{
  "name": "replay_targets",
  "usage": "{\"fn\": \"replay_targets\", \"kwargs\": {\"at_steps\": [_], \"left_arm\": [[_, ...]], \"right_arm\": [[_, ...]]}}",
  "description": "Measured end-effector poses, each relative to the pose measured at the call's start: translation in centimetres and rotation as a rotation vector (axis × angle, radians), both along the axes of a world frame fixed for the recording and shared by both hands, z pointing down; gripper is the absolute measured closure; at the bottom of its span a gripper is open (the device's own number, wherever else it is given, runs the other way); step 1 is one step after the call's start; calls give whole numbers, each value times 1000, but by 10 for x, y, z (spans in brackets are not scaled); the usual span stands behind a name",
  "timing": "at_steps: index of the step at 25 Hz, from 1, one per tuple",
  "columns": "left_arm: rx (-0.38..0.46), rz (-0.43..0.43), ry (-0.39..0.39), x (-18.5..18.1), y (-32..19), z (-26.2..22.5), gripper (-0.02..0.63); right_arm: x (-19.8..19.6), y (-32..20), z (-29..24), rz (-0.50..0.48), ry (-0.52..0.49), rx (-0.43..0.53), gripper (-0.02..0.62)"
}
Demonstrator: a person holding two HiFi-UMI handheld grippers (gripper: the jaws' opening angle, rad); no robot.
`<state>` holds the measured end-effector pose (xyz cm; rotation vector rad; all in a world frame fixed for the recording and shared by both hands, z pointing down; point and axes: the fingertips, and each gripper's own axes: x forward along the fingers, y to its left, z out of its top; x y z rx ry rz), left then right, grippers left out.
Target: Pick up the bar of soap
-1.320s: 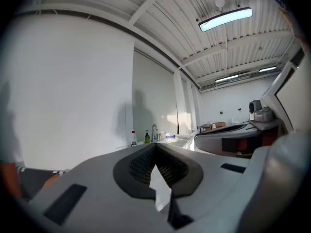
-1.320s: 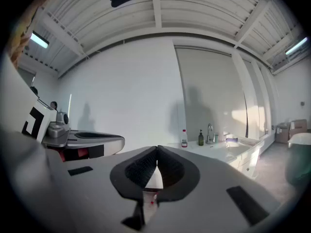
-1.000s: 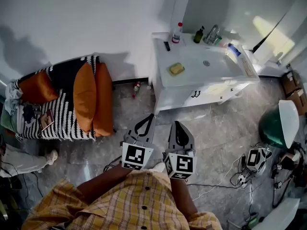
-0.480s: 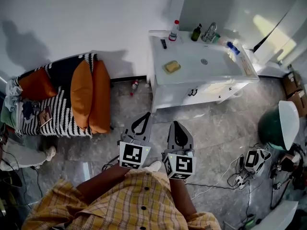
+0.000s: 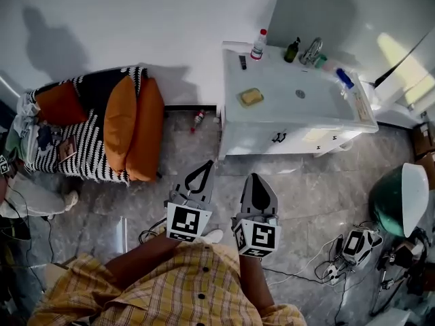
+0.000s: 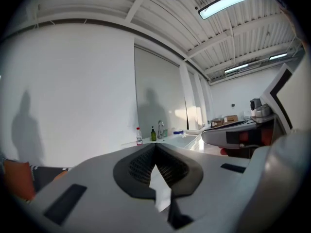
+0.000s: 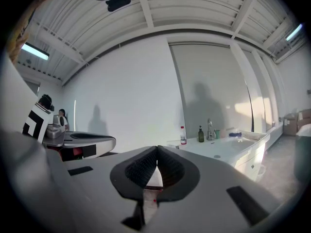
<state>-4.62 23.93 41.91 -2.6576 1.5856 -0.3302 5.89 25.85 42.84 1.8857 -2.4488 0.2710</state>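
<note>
While the left tool [image 5: 206, 167] and right tool [image 5: 254, 179] hang closed and empty, the soap bar [image 5: 250, 97] lies at twelve o'clock on the sink surface [image 5: 272, 113]; approaching, then opening, seems next.

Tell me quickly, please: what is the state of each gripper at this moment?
Left gripper: closed, jaws together, holding nothing.
Right gripper: closed, jaws together, holding nothing.

Orange cushions [image 5: 132, 131], white vanity [image 5: 272, 136], green bottle [image 5: 291, 50]
</note>
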Motion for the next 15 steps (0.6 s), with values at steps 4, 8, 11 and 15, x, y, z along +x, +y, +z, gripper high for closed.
{"fn": "replay_targets", "kwargs": {"at_steps": [4,8,11,15], "left_arm": [[-22,-12,-1,-2,-32,10,595],[-13,11,31,9,-91,16,595],[-23,39,53,22,-147,12,595],[-20,66,62,34,-220,6,595]], "right_arm": [[-4,-33,6,-20,8,-17,577],[3,-88,11,-3,33,-26,577],[9,-141,10,5,63,-29,577],[10,-210,12,12,76,-42,577]]}}
